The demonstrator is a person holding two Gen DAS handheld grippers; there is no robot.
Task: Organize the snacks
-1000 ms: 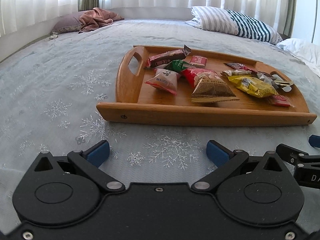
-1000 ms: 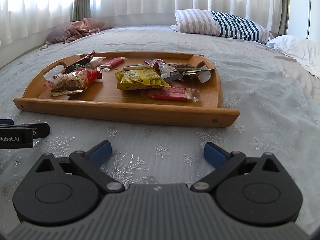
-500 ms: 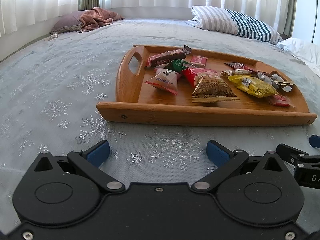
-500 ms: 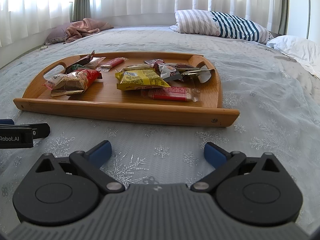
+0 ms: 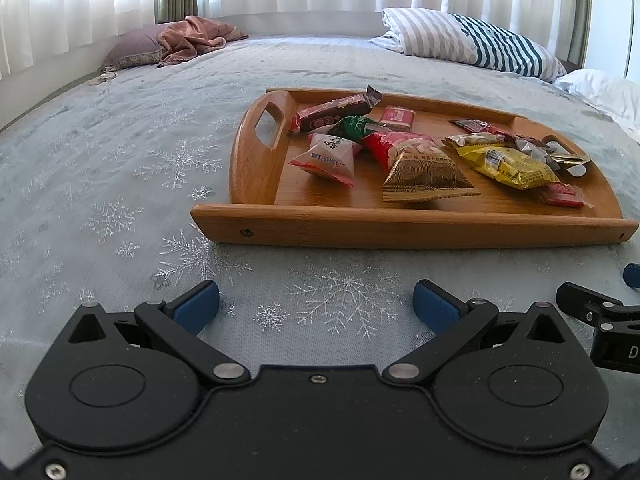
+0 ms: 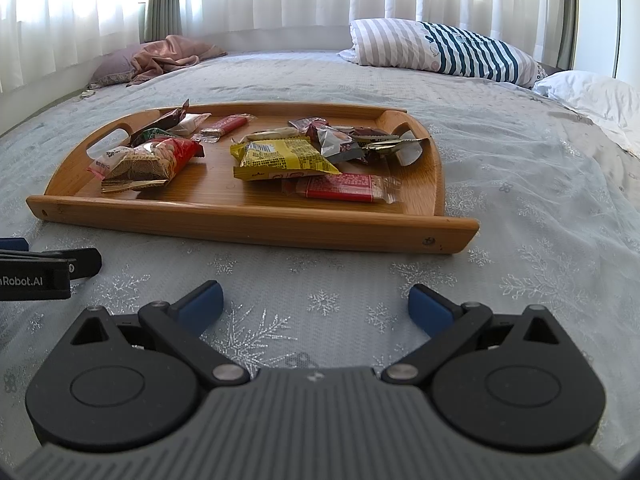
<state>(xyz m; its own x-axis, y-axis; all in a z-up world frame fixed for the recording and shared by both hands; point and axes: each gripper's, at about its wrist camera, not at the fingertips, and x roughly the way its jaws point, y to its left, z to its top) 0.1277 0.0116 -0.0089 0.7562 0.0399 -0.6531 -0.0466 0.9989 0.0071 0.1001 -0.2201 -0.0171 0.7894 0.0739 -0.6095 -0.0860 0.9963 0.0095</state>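
Observation:
A wooden tray (image 5: 400, 230) (image 6: 256, 220) lies on the bed and holds several snack packets. Among them are a yellow packet (image 5: 508, 164) (image 6: 280, 156), a gold-patterned bag (image 5: 424, 176) (image 6: 132, 170), a pink-and-white packet (image 5: 328, 158) and a red bar (image 6: 344, 188). My left gripper (image 5: 316, 306) is open over the bedspread just short of the tray's near rim, nothing between its blue pads. My right gripper (image 6: 314, 304) is likewise open and empty, beside the left one, in front of the tray's right half.
The bed carries a pale blue bedspread (image 5: 120, 184) with snowflake patterns. A striped pillow (image 6: 440, 54) and a white pillow (image 6: 592, 96) lie at the far right. A pink blanket on a purple pillow (image 5: 176, 44) sits far left, below curtained windows.

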